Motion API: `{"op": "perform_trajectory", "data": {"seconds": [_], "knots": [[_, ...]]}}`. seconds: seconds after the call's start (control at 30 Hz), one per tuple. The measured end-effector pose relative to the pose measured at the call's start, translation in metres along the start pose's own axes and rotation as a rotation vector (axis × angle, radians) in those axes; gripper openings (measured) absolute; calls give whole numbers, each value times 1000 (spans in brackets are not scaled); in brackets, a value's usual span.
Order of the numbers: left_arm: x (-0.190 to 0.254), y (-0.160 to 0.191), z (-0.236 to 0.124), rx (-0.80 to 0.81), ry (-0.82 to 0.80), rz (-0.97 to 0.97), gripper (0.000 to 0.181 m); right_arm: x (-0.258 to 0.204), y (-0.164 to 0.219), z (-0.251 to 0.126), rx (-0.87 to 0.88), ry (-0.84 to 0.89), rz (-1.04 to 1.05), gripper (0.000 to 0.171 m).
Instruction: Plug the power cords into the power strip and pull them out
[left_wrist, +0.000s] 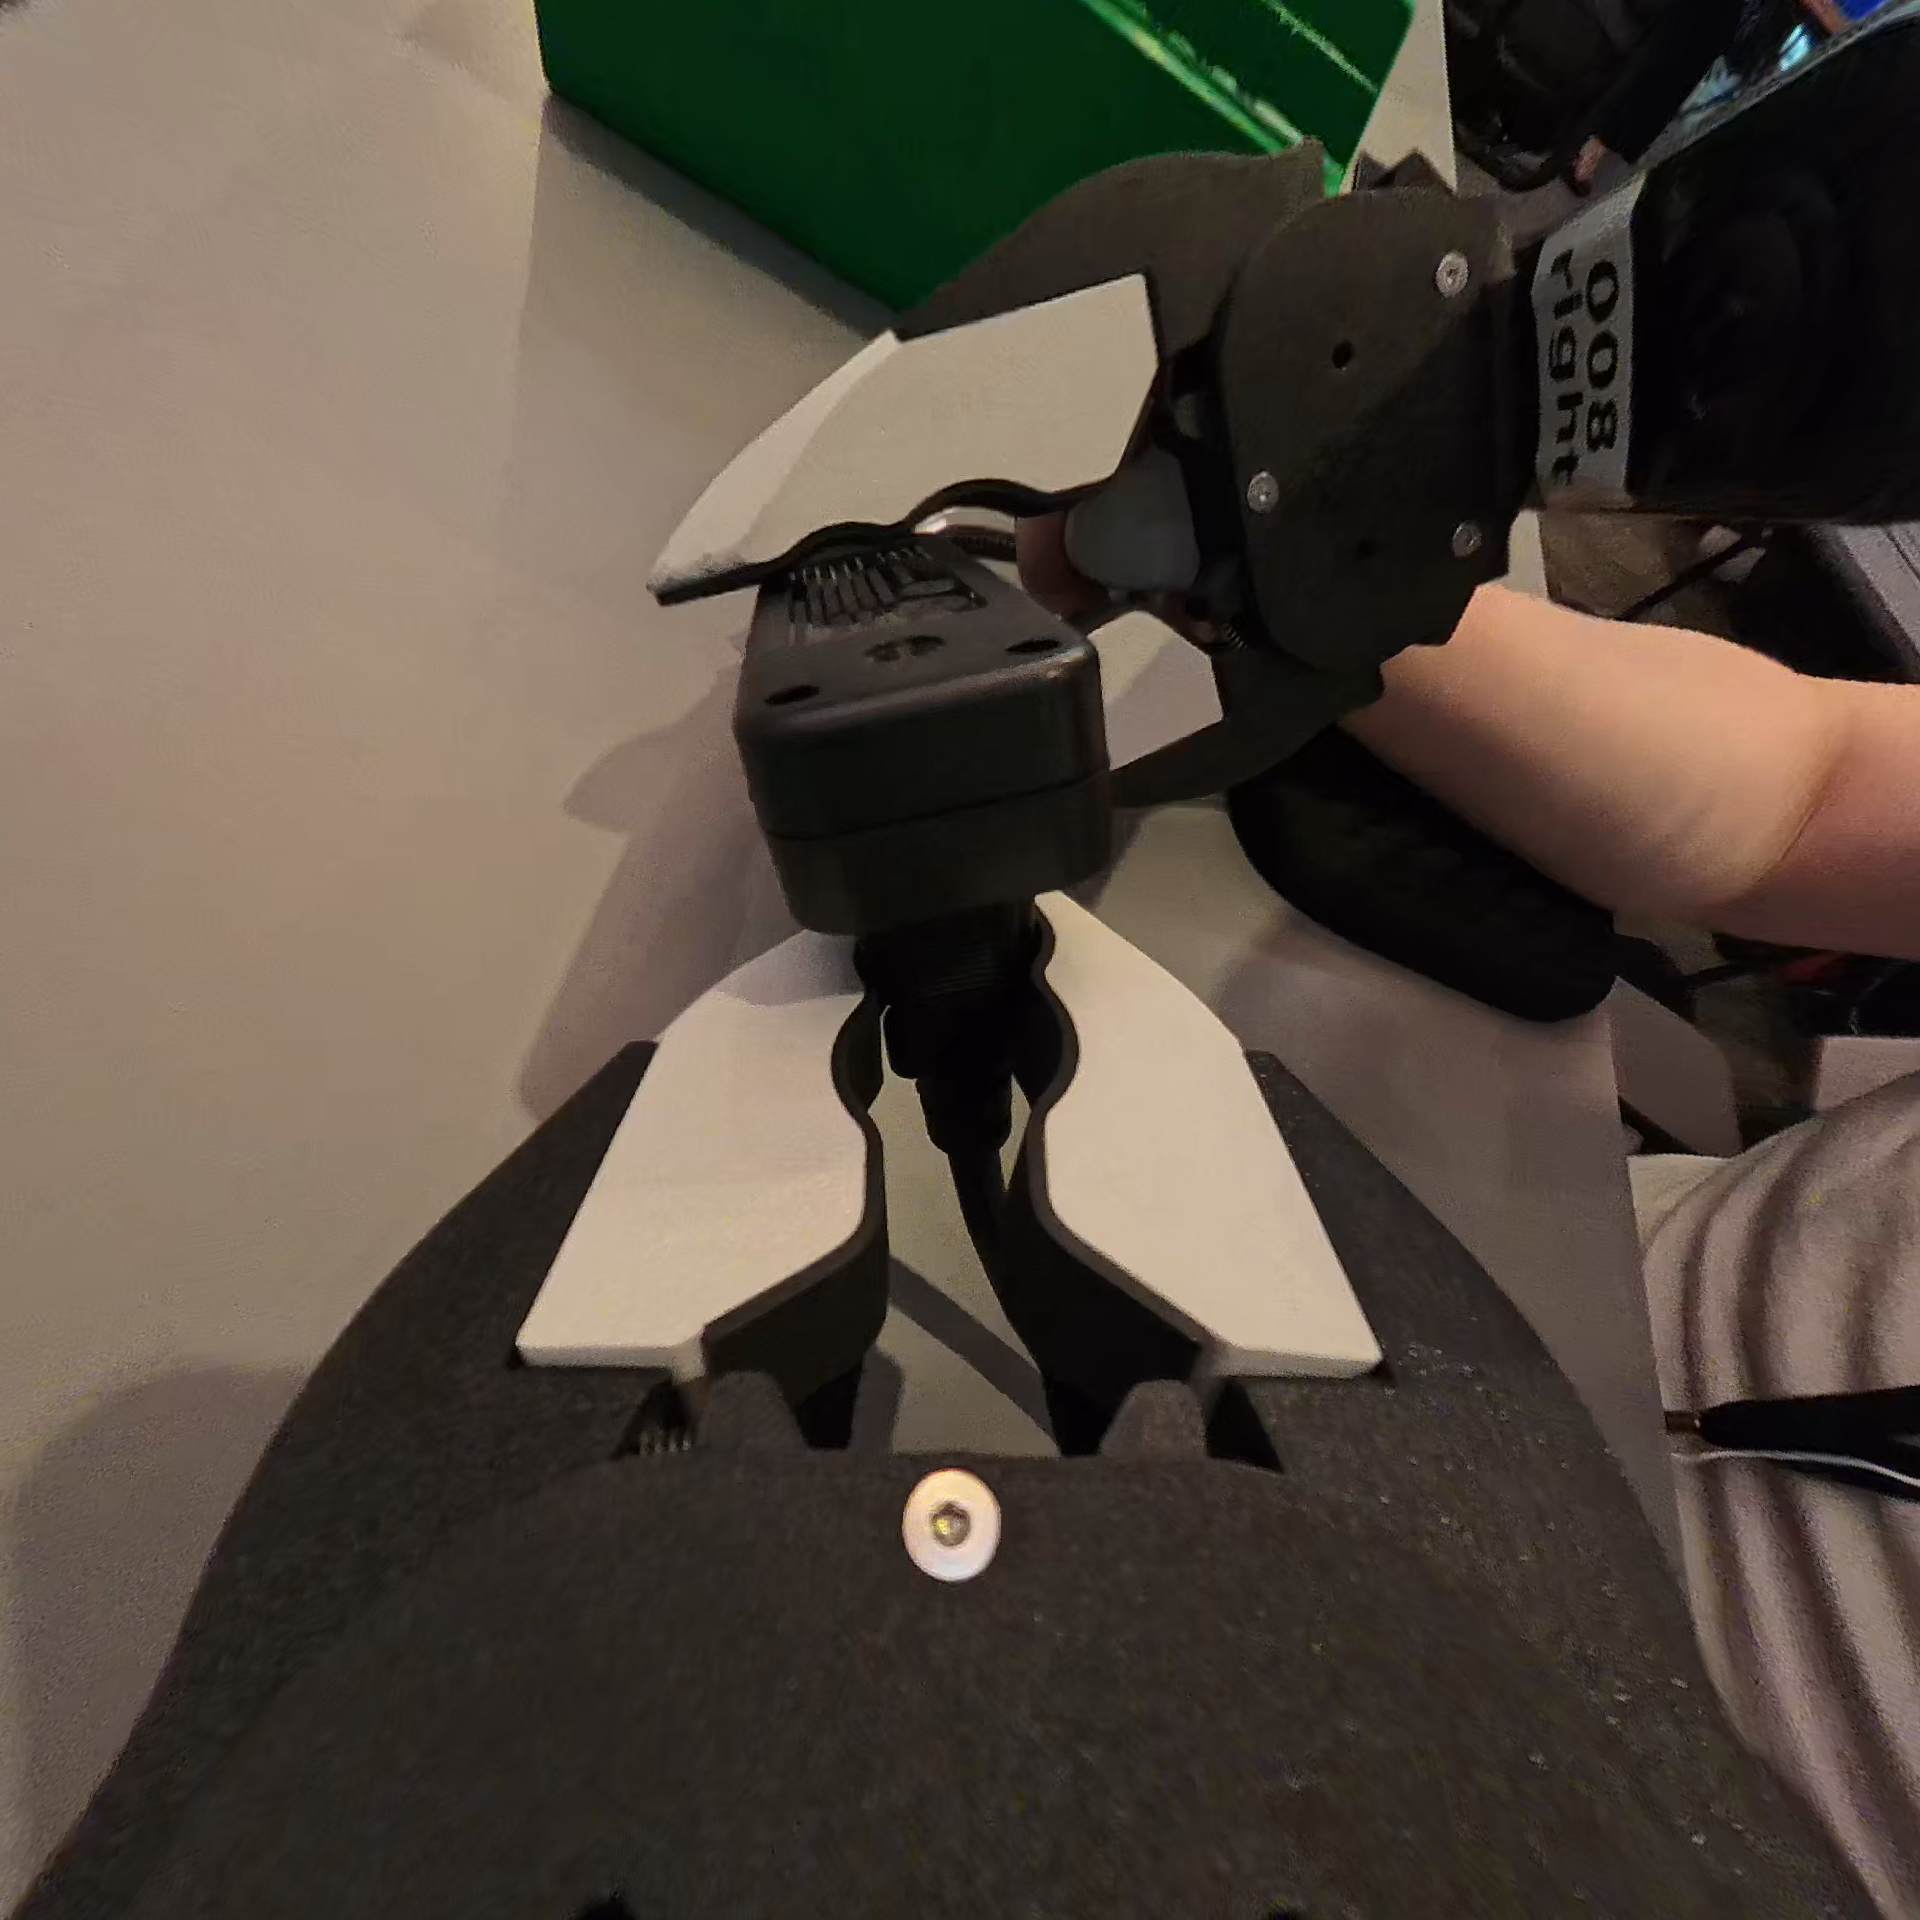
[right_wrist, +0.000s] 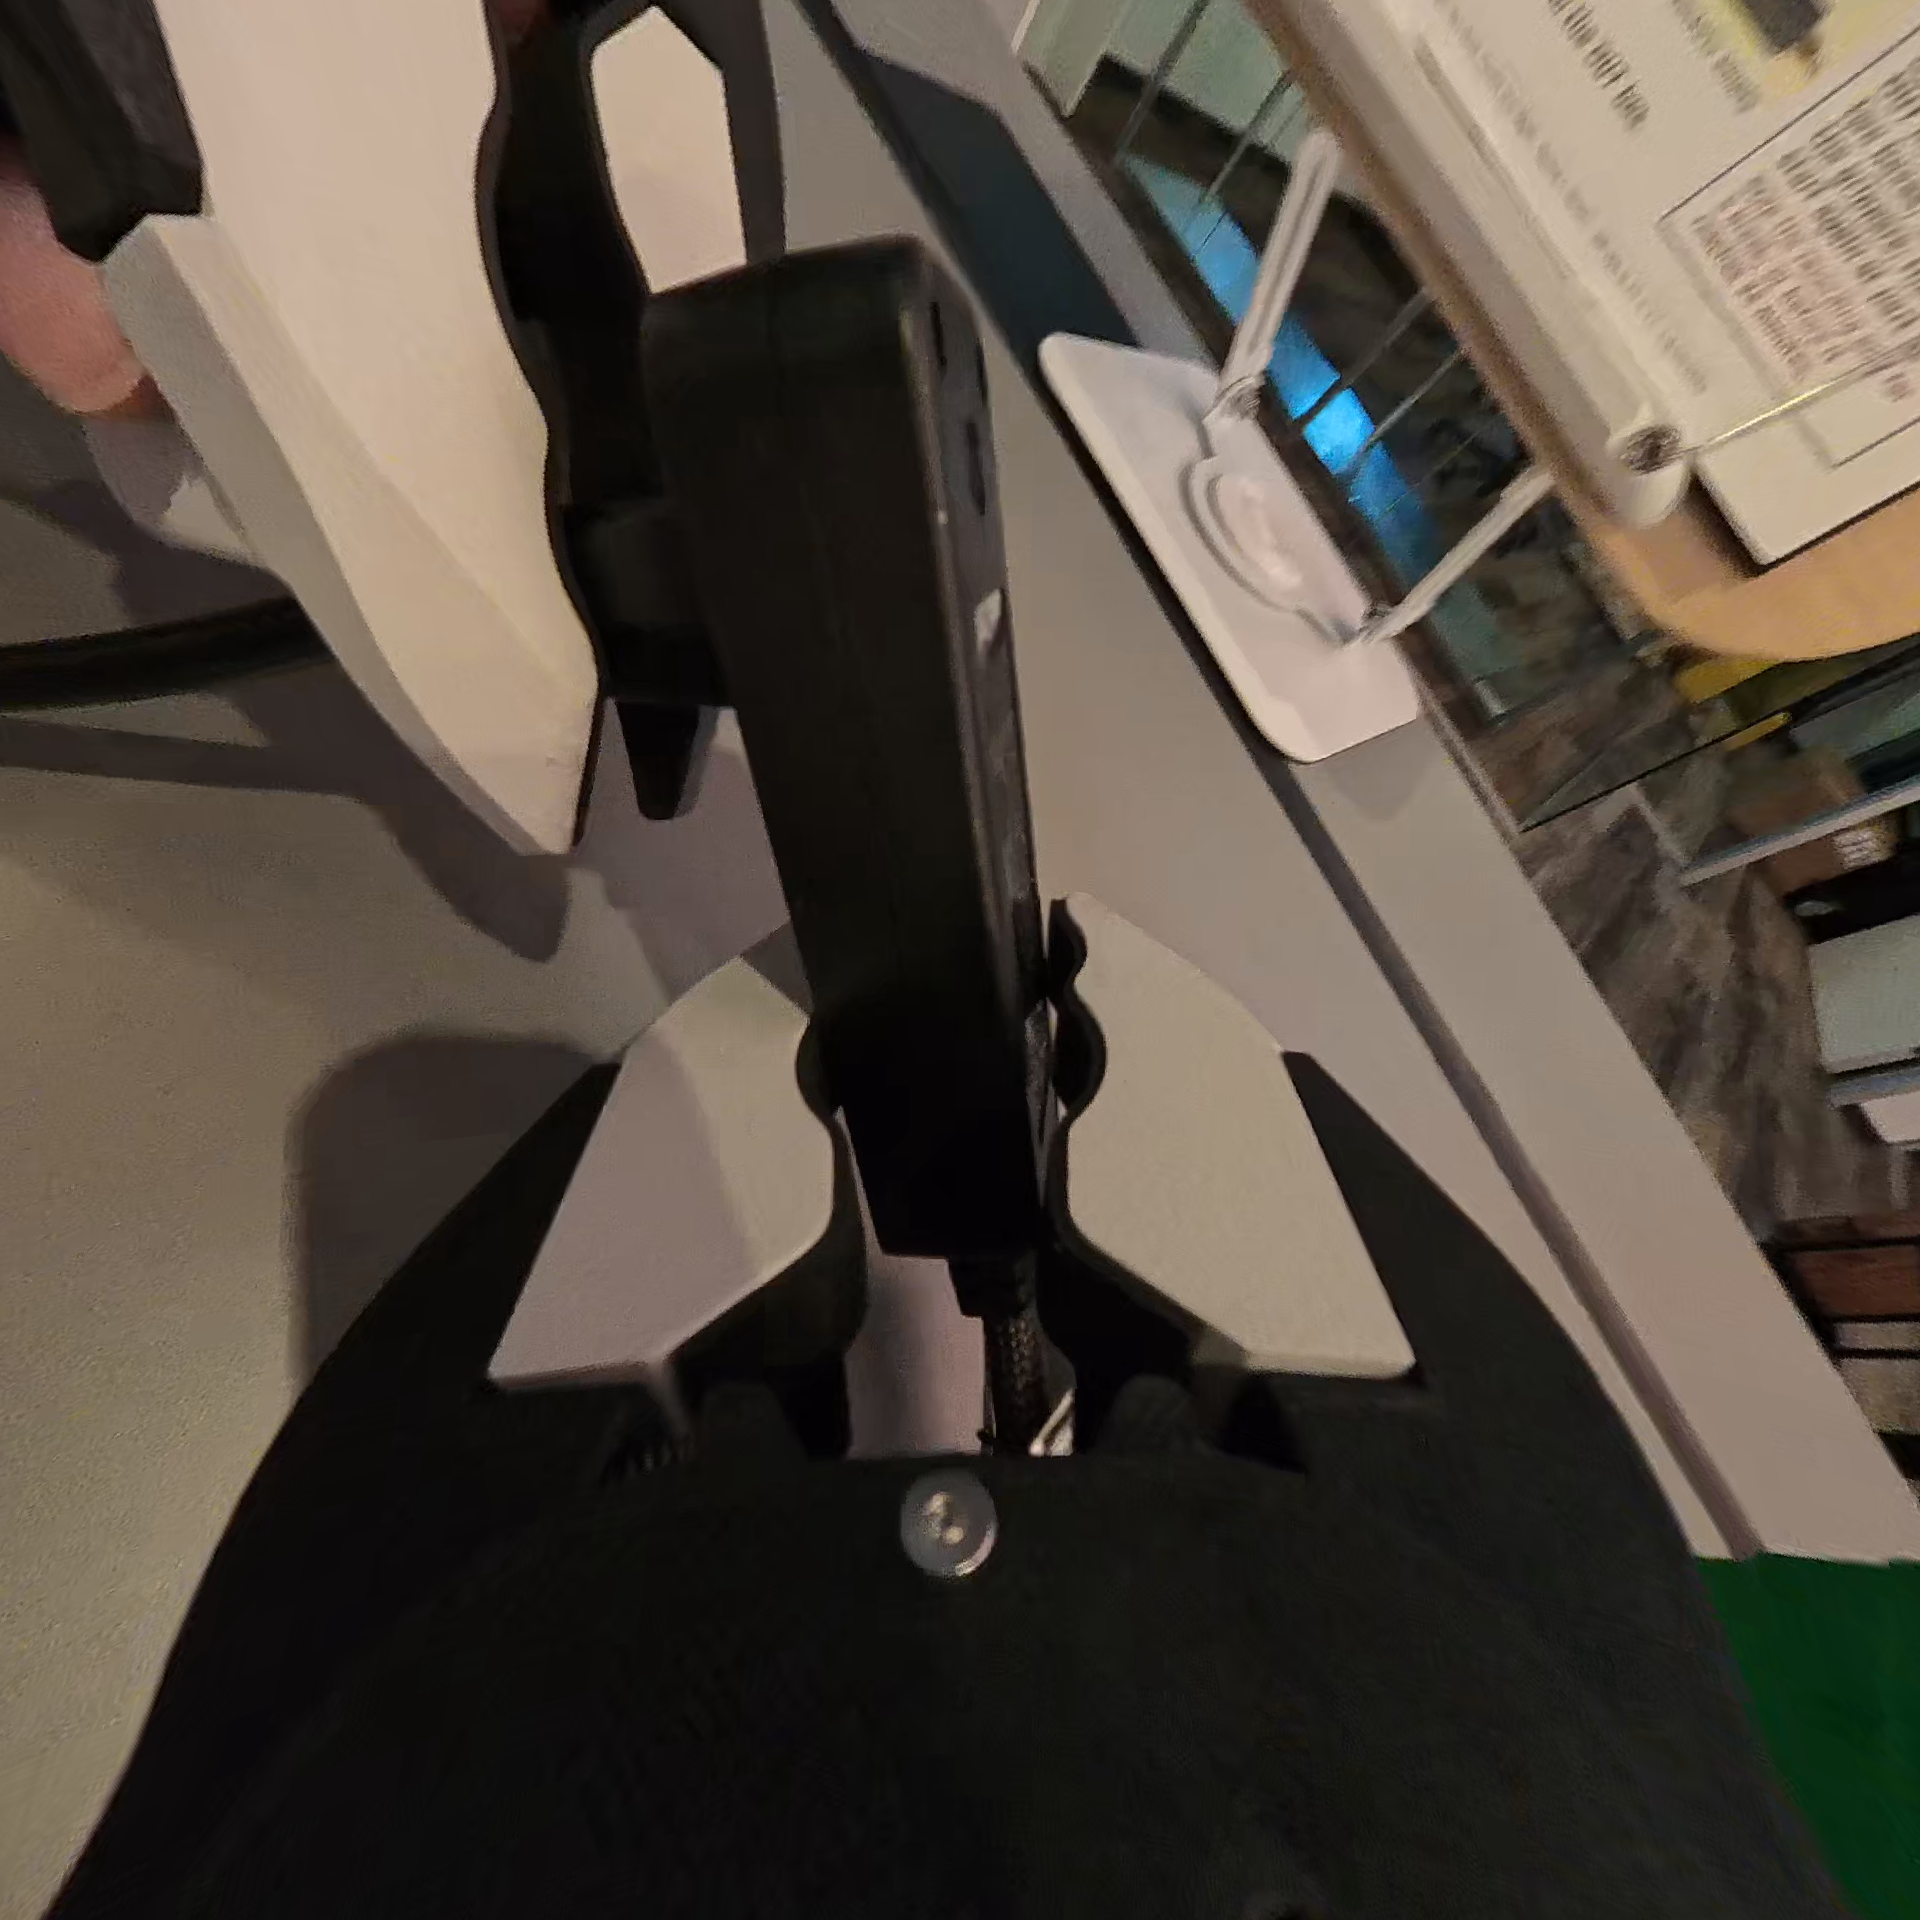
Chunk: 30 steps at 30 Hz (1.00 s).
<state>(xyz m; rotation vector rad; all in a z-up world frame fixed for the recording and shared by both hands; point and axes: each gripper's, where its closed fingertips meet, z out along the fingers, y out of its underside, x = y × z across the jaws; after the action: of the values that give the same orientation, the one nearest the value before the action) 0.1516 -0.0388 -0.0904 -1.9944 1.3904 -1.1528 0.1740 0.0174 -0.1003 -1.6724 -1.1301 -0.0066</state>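
Note:
My left gripper (left_wrist: 951, 971) is shut on a black plug (left_wrist: 951, 1049) that sits in the near end of a black power strip (left_wrist: 914, 748). The plug's cord (left_wrist: 971, 1195) runs back between my fingers. My right gripper (right_wrist: 925, 997) is shut on the power strip (right_wrist: 831, 623), held edge-on above the table. The strip's own braided cord (right_wrist: 1013, 1361) runs back through the jaws. The right gripper (left_wrist: 883, 623) also shows in the left wrist view, clamping the strip's far end. The left gripper (right_wrist: 623, 727) shows at the upper left of the right wrist view, with the black cord (right_wrist: 156, 644) trailing left.
A white table (left_wrist: 260, 520) lies below. A green box (left_wrist: 935, 125) stands at its far side. A person's forearm (left_wrist: 1610, 769) is at the right. A white stand base (right_wrist: 1226, 540) sits by the table edge (right_wrist: 1455, 1039), with shelves beyond.

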Motion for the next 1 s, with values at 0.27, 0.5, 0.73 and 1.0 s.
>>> {"op": "perform_trajectory", "data": {"seconds": [0.27, 0.5, 0.73, 1.0], "knots": [[5, -2, -3, -11, 11, -49, 21, 3, -11, -4, 58, 27, 9, 38], [12, 11, 4, -95, 82, -133, 21, -12, -21, -1, 93, 9, -94, 36], [6, 9, 5, -88, 60, -164, 21, -10, -8, 8, -15, 7, -48, 33], [8, 4, -2, -58, 66, -164, 21, -7, -5, 9, 2, -7, 35, 32]]}}
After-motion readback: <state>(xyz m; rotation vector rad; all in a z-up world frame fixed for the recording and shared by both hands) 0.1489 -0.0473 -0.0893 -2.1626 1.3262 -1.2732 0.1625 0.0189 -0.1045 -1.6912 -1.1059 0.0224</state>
